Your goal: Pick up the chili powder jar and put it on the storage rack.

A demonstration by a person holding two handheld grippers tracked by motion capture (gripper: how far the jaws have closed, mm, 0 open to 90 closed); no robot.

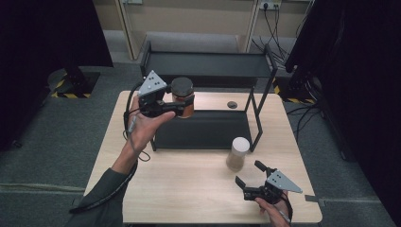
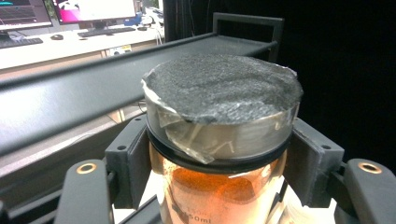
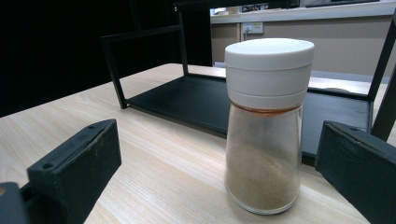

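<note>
Glass jar lifted, spice shaker waiting

High view: left gripper (image 1: 176, 108) clamps the orange-filled jar (image 1: 182, 98) above the black shelf (image 1: 203, 128). Left gripper view: rigid, slick glass, gripped below the lid. Right gripper view: jaws spread, flanking the standing shaker (image 3: 265, 126).

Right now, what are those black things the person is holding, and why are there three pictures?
Those are tongs, one in each of the person's hands. One picture comes from a camera high above the wooden table. The other two come from small cameras riding on the tongs themselves. The left tongs are squeezed shut around a jar of orange powder with a dark lid, held up in the air near a black two-level rack. The right tongs are open and hold nothing; they point at a shaker with a white cap, which stands on the table in front of the rack, not yet touched.
</note>
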